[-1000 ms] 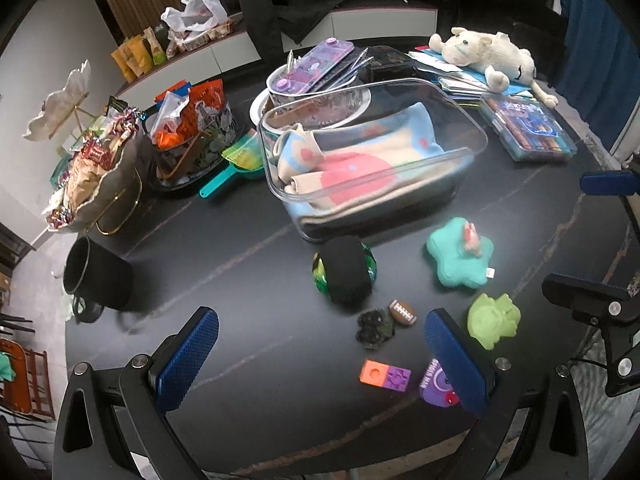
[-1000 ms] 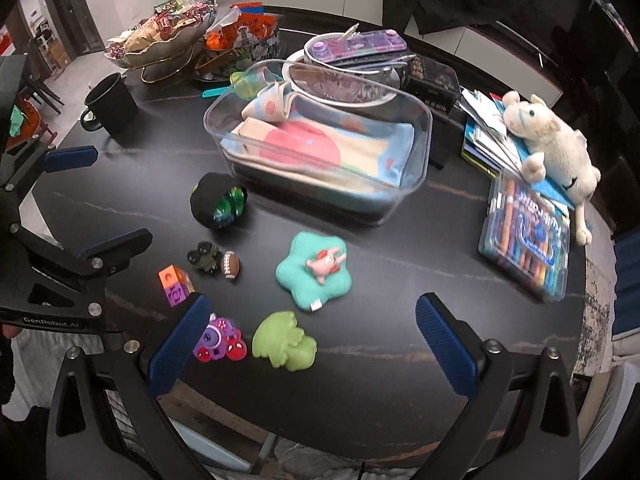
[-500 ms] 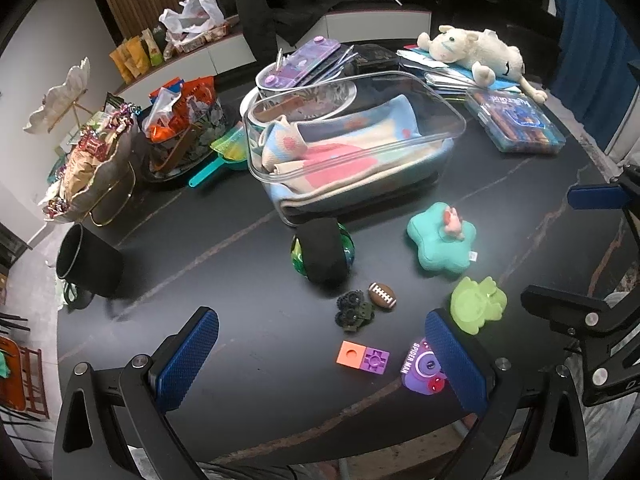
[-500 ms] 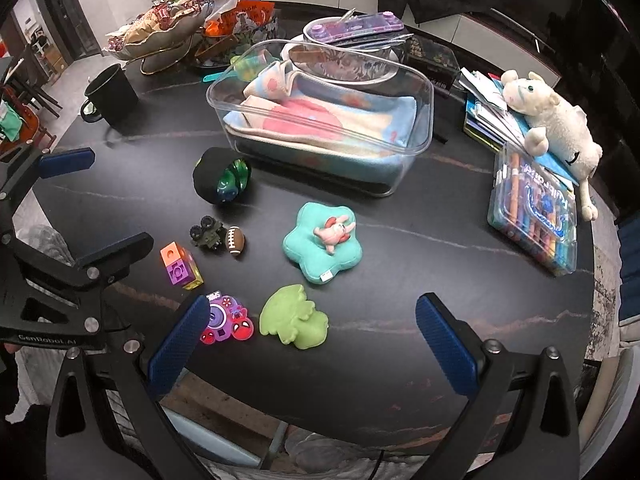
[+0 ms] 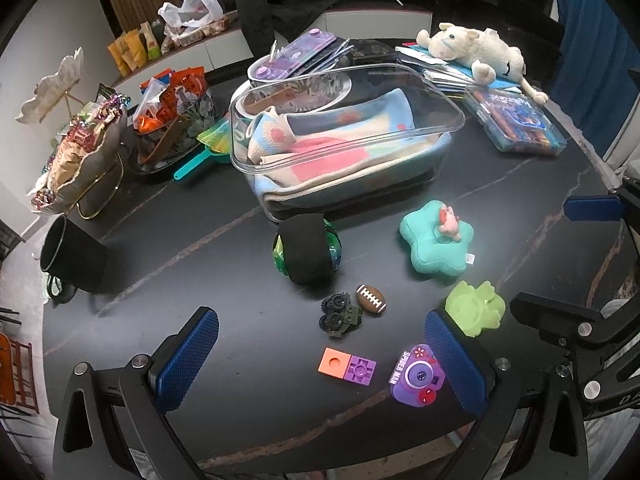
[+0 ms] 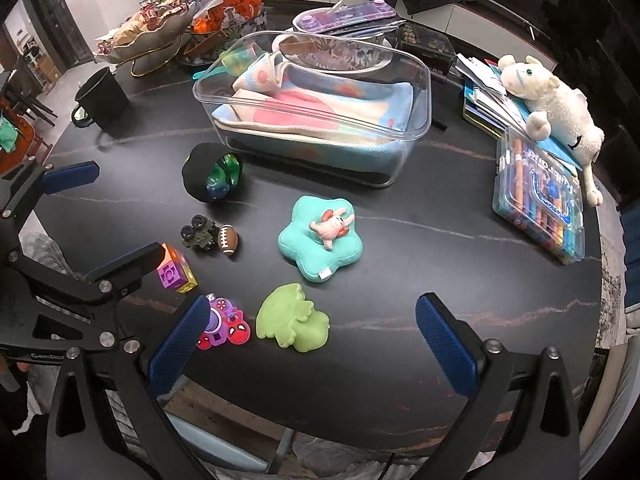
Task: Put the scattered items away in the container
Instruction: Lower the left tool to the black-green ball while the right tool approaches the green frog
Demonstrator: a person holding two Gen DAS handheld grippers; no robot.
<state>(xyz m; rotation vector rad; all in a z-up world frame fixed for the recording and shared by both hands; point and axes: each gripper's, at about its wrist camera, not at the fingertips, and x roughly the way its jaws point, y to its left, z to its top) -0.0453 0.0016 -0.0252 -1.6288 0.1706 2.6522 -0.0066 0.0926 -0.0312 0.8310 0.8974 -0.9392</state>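
Both grippers hover over the counter (image 5: 160,280) with nothing held. The left gripper (image 5: 320,364) has its jaws spread wide; between them lie the orange-purple block (image 5: 347,367) and, ahead, the toy truck (image 5: 341,315). The right gripper (image 6: 316,344) is also spread, with the green frog toy (image 6: 293,317) just ahead of its jaws. I think it should lower straight onto the frog, then lift it to the clear container (image 6: 416,92) far ahead.

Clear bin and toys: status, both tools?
Left tool open, right tool open, both empty. Clear bin holds folded blanket; toys still on table. Nothing blocking.
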